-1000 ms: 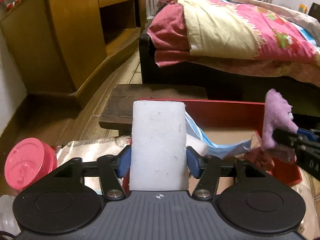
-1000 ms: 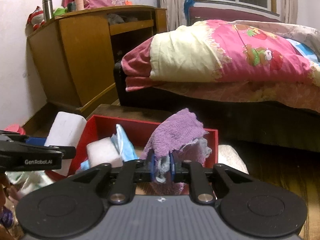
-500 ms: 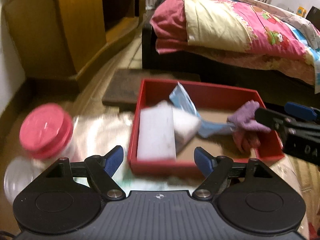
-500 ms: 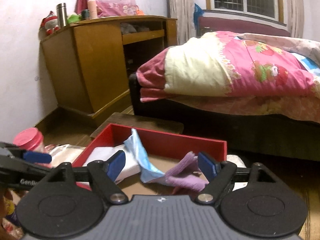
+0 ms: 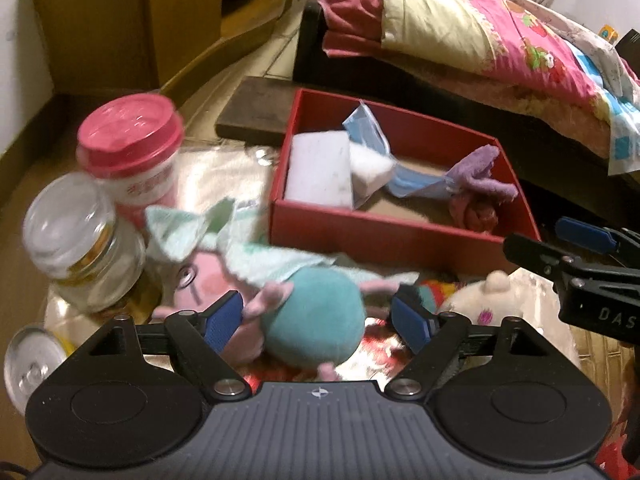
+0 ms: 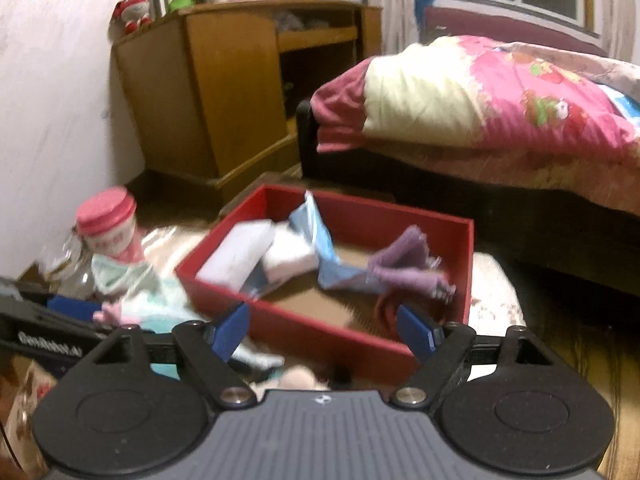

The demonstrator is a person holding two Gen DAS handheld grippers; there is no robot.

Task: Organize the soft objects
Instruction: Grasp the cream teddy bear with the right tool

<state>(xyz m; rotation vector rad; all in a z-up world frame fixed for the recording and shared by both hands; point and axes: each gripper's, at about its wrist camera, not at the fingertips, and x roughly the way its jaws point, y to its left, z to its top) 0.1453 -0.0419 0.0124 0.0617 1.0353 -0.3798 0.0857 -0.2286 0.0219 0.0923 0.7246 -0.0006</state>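
Left wrist view, claw: the left gripper [image 5: 318,316] stands wide, its jaws having just been opening; the teal plush toy [image 5: 316,328] lies between the blue pads but neither presses on it, so nothing is held; by my judgement it is lined up as the next pick
Left wrist view, box: the red box [image 5: 384,236] sits just beyond the toy; the white sponge [image 5: 320,168], blue face mask [image 5: 416,188] and purple cloth [image 5: 480,172] lie inside, gathered as the soft things
Left wrist view, hard things: the pink-lidded jar [image 5: 132,148] and glass jar [image 5: 76,240] stand outside the box, likely because they are not soft
Right wrist view, claw: the right gripper [image 6: 322,330] is spread and empty; its jaws have just been opening, with the purple cloth [image 6: 404,264] lying free in the box beyond them
Right wrist view, leftovers: a pale green cloth [image 6: 120,280] lies beside the box, not yet sorted
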